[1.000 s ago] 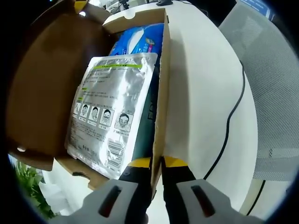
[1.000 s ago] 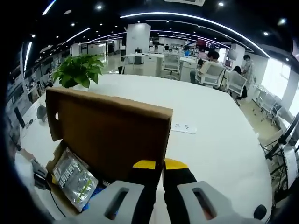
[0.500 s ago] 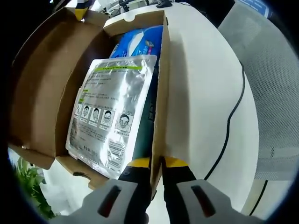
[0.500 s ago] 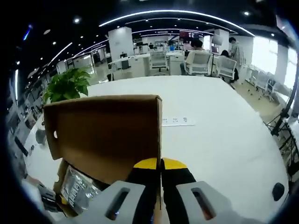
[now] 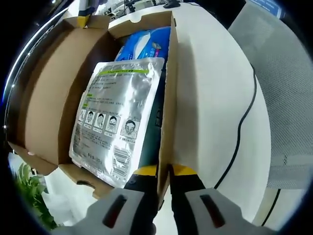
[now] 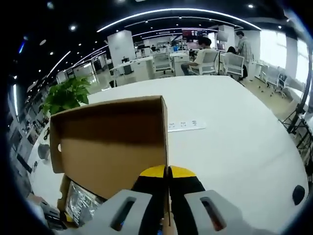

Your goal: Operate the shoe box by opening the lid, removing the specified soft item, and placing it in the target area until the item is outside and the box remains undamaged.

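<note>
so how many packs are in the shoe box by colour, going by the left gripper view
silver pack: 1
blue pack: 1
dark pack, edge showing under the silver one: 1
total: 3 visible in the shoe box; anything beneath them is hidden

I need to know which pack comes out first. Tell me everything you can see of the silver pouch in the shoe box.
The silver pouch is a flat, shiny foil pack with a green stripe near one end, small print, a row of little face drawings and a barcode. It lies on top inside the open cardboard shoe box, over a blue pack and something dark. Neither gripper touches it: the left gripper is shut on the box wall, the right gripper on the raised lid.
</note>
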Motion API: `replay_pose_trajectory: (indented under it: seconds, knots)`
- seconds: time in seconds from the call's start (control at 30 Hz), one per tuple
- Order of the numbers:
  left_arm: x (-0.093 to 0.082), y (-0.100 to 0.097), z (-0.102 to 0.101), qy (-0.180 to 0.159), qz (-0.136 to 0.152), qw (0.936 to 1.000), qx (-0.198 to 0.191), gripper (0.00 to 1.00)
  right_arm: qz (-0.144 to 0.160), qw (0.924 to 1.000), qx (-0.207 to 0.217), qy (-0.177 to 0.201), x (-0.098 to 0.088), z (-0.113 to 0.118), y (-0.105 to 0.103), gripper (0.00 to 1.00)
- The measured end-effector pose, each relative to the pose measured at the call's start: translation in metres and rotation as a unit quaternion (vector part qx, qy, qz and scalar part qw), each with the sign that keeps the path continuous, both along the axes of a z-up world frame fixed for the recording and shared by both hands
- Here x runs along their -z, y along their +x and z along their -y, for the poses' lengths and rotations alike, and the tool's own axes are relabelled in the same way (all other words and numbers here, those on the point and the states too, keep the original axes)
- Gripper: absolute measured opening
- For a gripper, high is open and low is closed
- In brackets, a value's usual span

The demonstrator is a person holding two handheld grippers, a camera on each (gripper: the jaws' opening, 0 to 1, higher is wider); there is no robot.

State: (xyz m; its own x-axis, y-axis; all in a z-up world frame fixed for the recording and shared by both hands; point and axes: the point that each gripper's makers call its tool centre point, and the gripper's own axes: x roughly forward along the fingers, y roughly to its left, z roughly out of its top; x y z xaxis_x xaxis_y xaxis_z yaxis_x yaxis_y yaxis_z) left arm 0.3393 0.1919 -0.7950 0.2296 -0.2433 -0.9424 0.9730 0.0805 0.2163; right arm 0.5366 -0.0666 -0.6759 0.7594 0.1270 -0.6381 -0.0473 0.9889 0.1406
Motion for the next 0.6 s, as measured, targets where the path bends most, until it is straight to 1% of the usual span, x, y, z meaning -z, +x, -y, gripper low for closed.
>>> replay_pose_trajectory:
  seconds: [0.03,0.1,0.13,0.2,0.23,0.27,0.3,0.37,0.4,0.43,0.47,0.5,0.53,0.57,0.6]
  knots:
    - [0.0000,0.0001,0.0000,0.000,-0.001,1.0000,0.001,0.06,-0.001,1.0000,0.001,0.000,0.0005,0.0002,0.0012,0.00]
    - [0.0000,0.0003,-0.0001,0.001,-0.004,1.0000,-0.001,0.06,0.001,0.9994,-0.015,-0.030,0.0001,-0.0014,0.0004,0.00]
    - [0.0001,0.0002,-0.0001,0.002,-0.004,1.0000,-0.001,0.06,0.002,0.9992,-0.019,-0.036,-0.0003,-0.0020,-0.0001,0.00]
    - [0.0000,0.0004,0.0000,0.002,-0.005,1.0000,-0.001,0.06,0.002,0.9994,-0.014,-0.031,-0.0008,-0.0025,-0.0010,0.00]
    - [0.0001,0.0003,-0.0001,0.002,-0.005,1.0000,-0.001,0.06,0.003,0.9996,-0.012,-0.026,-0.0006,-0.0020,-0.0009,0.00]
    - [0.0001,0.0004,0.0000,0.002,-0.004,1.0000,-0.001,0.06,0.003,0.9997,-0.011,-0.021,0.0019,0.0012,0.0050,0.00]
    - [0.0001,0.0002,-0.0001,0.002,-0.002,1.0000,-0.001,0.06,0.004,0.9998,-0.009,-0.016,0.0022,0.0017,0.0059,0.00]
    - [0.0004,0.0000,0.0000,0.002,0.005,1.0000,0.002,0.07,-0.001,0.9992,0.023,0.033,0.0032,0.0006,0.0039,0.00]
    - [0.0004,0.0001,0.0000,0.002,0.005,1.0000,0.003,0.07,-0.002,0.9989,0.026,0.038,0.0033,0.0003,0.0036,0.00]
    - [0.0001,0.0002,0.0000,0.002,0.005,1.0000,0.003,0.07,-0.001,0.9998,0.012,0.018,0.0039,-0.0001,0.0044,0.00]
    - [0.0001,0.0003,0.0000,0.002,0.005,1.0000,0.002,0.07,0.000,0.9991,-0.022,-0.035,0.0036,0.0009,0.0043,0.00]
    - [0.0002,0.0002,-0.0002,0.004,0.004,1.0000,0.003,0.07,-0.001,0.9968,-0.041,-0.069,0.0039,0.0002,0.0041,0.00]
    - [0.0002,0.0002,-0.0003,0.004,0.003,1.0000,0.003,0.07,0.000,0.9953,-0.046,-0.086,0.0045,-0.0004,0.0034,0.00]
    - [0.0002,0.0003,-0.0003,0.004,0.002,1.0000,0.003,0.07,0.001,0.9952,-0.043,-0.088,0.0049,-0.0011,0.0030,0.00]
    - [0.0002,0.0002,-0.0003,0.004,0.000,1.0000,0.004,0.07,0.000,0.9964,-0.036,-0.077,0.0056,-0.0038,0.0023,0.00]
